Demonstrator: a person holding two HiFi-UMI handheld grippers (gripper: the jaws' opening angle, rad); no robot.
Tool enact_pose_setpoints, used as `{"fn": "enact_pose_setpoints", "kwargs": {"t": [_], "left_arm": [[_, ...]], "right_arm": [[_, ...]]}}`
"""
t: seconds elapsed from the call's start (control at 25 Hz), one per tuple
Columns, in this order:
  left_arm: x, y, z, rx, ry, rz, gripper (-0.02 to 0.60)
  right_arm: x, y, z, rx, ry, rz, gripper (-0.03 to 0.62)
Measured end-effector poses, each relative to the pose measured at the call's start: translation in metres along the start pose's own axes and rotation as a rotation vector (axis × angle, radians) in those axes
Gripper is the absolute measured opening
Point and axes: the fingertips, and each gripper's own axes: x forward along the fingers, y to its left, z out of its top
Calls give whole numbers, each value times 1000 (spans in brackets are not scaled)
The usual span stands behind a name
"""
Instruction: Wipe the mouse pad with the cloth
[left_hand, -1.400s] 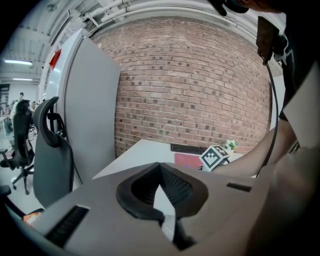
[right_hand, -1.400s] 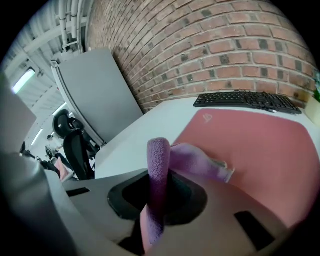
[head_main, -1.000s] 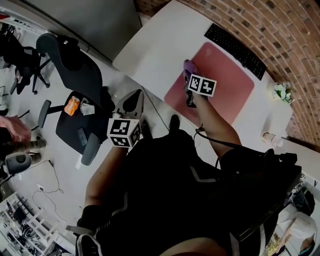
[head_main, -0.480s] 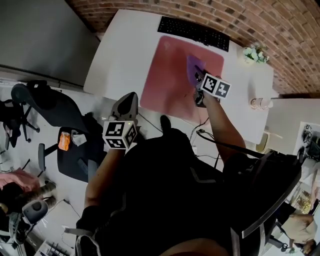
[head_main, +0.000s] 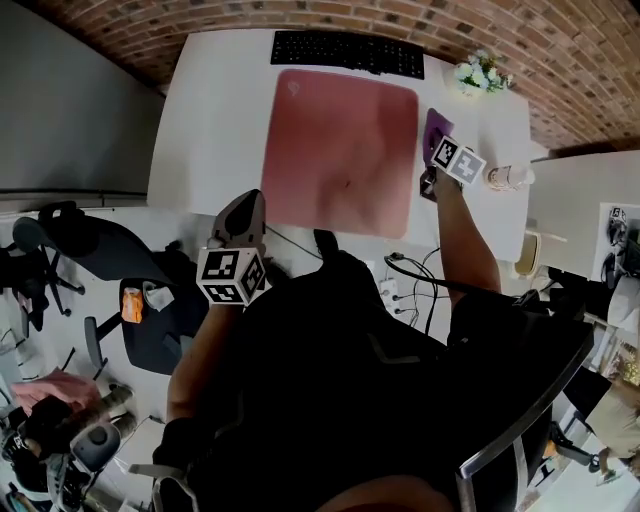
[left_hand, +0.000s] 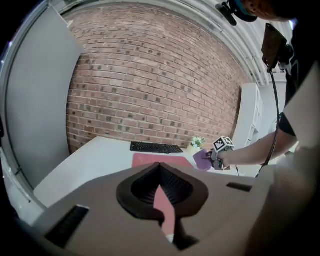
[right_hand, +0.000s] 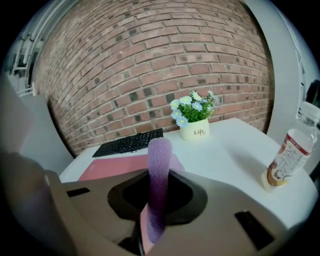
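The purple fuzzy cloth (head_main: 436, 127) is clamped in the right gripper (right_hand: 156, 207) just beside the right edge of the pink rectangular mouse pad (head_main: 340, 150) on the white tabletop (head_main: 215, 120), while the left gripper (left_hand: 161, 196) is held closed and empty off the near edge.

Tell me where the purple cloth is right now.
In the head view the purple cloth is at right, clamped in the right gripper just beyond the right edge of the mouse pad, near the flower pot.
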Motion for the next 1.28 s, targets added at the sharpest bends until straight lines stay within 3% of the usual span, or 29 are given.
{"fn": "enact_pose_setpoints", "kwargs": {"t": [0.16,0.48,0.84,1.28], "left_arm": [[-1,8,-4,-9,18,30,2],[-9,22,-2,-15,15,96,2],[-23,40,-5,-53,-4,172,2],[-63,68,-16,-112,-34,317,2]], "right_arm": [[19,-7,-12,-4,30,-18,60],[52,33,-42,-10,111,50,60],[66,117,-73,-115,187,191,60],[89,225,-88,-188,248,361,60]]}}
